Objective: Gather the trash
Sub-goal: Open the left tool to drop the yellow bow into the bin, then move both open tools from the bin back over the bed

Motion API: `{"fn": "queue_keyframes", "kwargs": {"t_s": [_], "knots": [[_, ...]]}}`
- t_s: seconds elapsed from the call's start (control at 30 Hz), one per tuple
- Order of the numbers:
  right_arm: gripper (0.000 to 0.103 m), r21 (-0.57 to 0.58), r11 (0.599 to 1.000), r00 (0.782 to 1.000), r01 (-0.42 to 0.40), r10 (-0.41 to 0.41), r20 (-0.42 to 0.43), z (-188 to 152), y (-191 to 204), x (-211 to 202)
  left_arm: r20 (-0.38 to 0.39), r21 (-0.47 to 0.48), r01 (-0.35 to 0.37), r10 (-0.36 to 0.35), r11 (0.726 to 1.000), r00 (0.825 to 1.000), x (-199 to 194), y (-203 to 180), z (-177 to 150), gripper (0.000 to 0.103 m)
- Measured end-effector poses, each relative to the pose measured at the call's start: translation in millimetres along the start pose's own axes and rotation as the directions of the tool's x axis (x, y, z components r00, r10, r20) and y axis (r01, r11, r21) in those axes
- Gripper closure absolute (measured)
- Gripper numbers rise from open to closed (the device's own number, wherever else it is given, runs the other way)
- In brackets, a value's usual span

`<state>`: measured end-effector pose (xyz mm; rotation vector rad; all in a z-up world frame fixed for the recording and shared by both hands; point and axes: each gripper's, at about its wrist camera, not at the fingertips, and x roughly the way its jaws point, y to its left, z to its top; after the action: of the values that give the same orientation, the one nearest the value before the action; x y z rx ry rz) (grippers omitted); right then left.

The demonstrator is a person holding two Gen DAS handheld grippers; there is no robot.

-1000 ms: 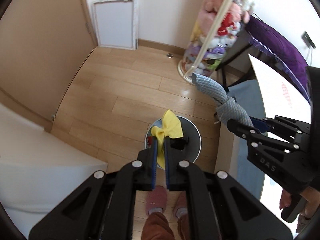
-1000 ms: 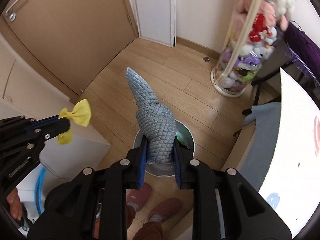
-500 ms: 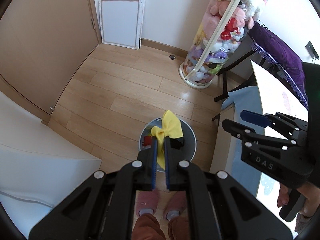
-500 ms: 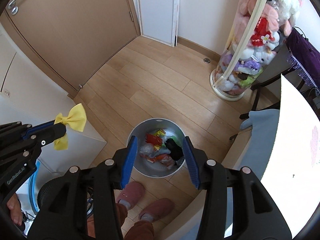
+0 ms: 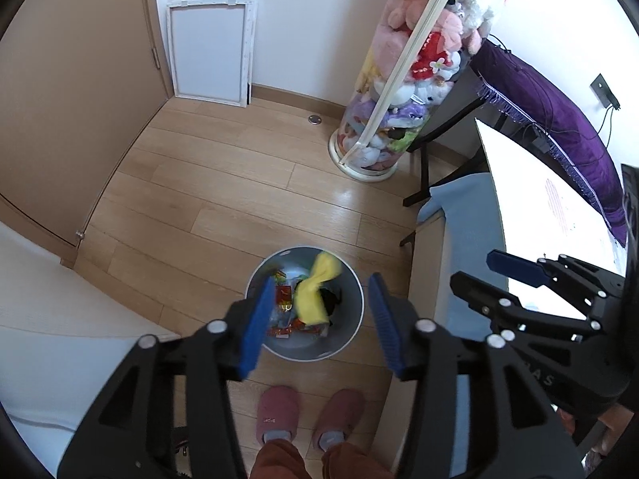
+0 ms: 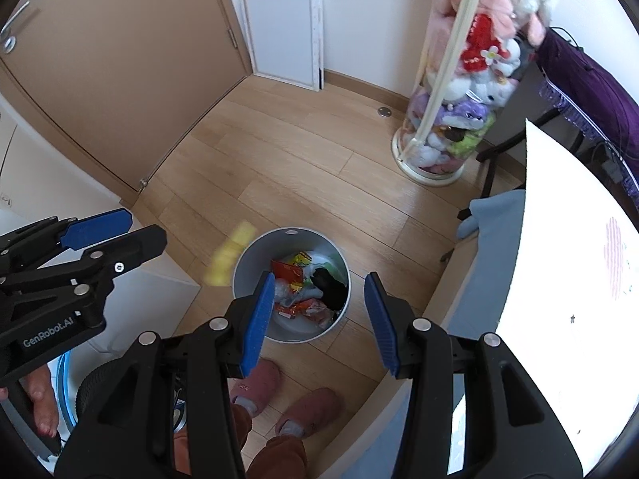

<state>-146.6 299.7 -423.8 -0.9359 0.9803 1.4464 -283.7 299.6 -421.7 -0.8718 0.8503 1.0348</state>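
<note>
A round grey trash bin [image 5: 303, 351] stands on the wood floor below both grippers, holding red wrappers [image 6: 287, 271] and a black item [image 6: 331, 285]. My left gripper [image 5: 319, 283] hovers over the bin with its jaws opening. A yellow bow [image 5: 315, 287] is falling free between its pads toward the trash. In the right wrist view the yellow bow [image 6: 227, 255] is a blur in mid-air beside the bin [image 6: 295, 331] rim, below the left gripper [image 6: 139, 227]. My right gripper [image 6: 319, 279] is open above the bin with nothing between its pads, and also shows as the right gripper [image 5: 477, 269] in the left wrist view.
A person's pink slippers [image 5: 279, 411] stand just before the bin. A white-topped table [image 5: 531, 215] with a blue cloth [image 5: 463, 207] lies to the right. A clear tube of plush toys [image 5: 403, 80], a white canvas [image 5: 209, 48], a door [image 6: 120, 64] and a white cabinet [image 5: 48, 319] surround the floor.
The left gripper opened and the yellow bow dropped from it toward the bin. The right gripper let go of a grey quilted cloth a second ago and has stayed open.
</note>
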Motion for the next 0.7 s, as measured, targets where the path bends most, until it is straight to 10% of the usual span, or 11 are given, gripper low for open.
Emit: {"fn": "queue_keyframes", "kwargs": {"t_s": [0.7], "knots": [[0.051,0.209,0.976,0.994,0.054,-0.072,0.078,-15.8,-37.1,-51.6,-0.004,0.149,0.017,-0.017,0.989,1.0,-19.2,-38.9,19.6,0.031]]}}
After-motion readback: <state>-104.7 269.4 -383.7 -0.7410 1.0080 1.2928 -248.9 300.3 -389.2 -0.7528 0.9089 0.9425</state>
